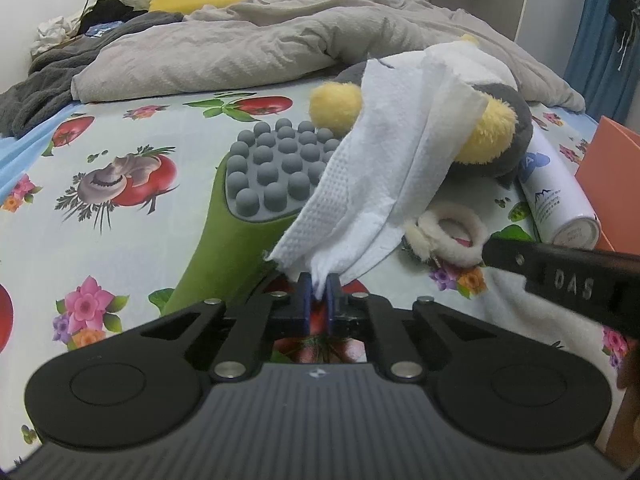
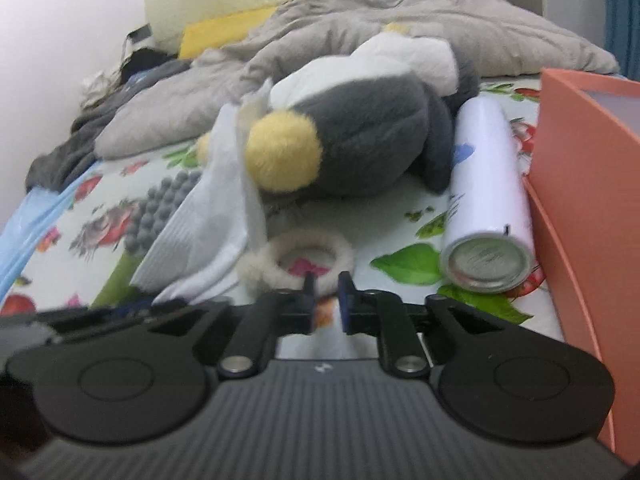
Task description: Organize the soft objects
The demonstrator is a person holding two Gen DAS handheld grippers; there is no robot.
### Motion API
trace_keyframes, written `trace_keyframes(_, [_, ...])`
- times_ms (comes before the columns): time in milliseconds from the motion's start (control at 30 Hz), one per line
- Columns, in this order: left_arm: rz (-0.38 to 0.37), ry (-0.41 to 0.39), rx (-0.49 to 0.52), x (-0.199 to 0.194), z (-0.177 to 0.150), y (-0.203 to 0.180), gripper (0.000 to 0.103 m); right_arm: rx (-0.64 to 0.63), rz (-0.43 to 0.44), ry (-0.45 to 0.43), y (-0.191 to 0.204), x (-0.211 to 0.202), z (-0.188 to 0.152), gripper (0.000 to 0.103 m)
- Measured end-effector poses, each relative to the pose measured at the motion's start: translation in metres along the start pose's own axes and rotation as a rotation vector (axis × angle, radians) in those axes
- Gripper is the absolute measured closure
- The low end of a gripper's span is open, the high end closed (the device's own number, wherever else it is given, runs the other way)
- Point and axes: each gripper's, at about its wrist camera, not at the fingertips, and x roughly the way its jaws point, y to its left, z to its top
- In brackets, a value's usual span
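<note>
Left gripper (image 1: 319,286) pinches corner of white tissue (image 1: 384,168); tissue drapes up over plush toy (image 1: 504,132). Green massager (image 1: 248,216) lies on bed (image 1: 120,152) beside it.

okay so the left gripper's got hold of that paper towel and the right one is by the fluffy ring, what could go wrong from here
1. The left gripper pinches only a thin corner of the paper towel; a quick pull might tear it.
2. The towel drapes over the plush toy, so lifting could drag or roll the toy.
3. The right gripper sits at the near rim of the fluffy ring with jaws partly open; closing there may catch only fuzz and slip, or nudge it toward the spray can.
</note>
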Motion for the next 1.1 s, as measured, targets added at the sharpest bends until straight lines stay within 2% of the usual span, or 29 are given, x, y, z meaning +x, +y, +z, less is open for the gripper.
trace_keyframes(33, [-0.001, -0.001, -0.006, 0.0, 0.0, 0.0, 0.095, 0.015, -0.006, -0.004, -0.002, 0.001, 0.001, 0.058])
trace_keyframes(133, [0.0, -0.001, -0.027, -0.002, -0.001, 0.003, 0.095, 0.046, -0.021, -0.01, -0.004, 0.007, 0.001, 0.059])
trace_keyframes(333, [-0.001, -0.003, -0.069, -0.004, -0.003, 0.008, 0.096, 0.012, -0.073, 0.004, 0.006, 0.025, -0.002, 0.059])
trace_keyframes(367, [-0.002, -0.003, -0.073, -0.005, -0.003, 0.008, 0.096, -0.012, -0.08, 0.005, 0.01, 0.027, -0.002, 0.061])
trace_keyframes(400, [-0.003, -0.003, -0.075, -0.006, -0.004, 0.008, 0.096, -0.034, -0.084, 0.007, 0.013, 0.027, -0.002, 0.069])
trace_keyframes(433, [-0.003, -0.002, -0.076, -0.007, -0.005, 0.008, 0.096, -0.054, -0.08, 0.008, 0.016, 0.027, -0.003, 0.085])
trace_keyframes(467, [-0.002, -0.004, -0.078, -0.009, -0.005, 0.008, 0.096, -0.068, -0.076, 0.013, 0.018, 0.026, -0.003, 0.089])
trace_keyframes(567, [0.015, -0.016, -0.109, -0.018, -0.009, 0.011, 0.097, -0.111, -0.091, 0.031, 0.023, 0.023, -0.004, 0.092])
trace_keyframes(800, [0.035, -0.029, -0.174, -0.049, -0.027, 0.013, 0.097, -0.115, -0.059, 0.059, 0.023, -0.005, -0.012, 0.093])
trace_keyframes(933, [0.055, -0.041, -0.214, -0.078, -0.042, 0.013, 0.098, -0.125, -0.053, 0.057, 0.021, -0.03, -0.016, 0.093])
trace_keyframes(1100, [0.086, -0.039, -0.214, -0.113, -0.065, 0.0, 0.098, -0.158, -0.049, 0.085, 0.024, -0.056, -0.031, 0.093])
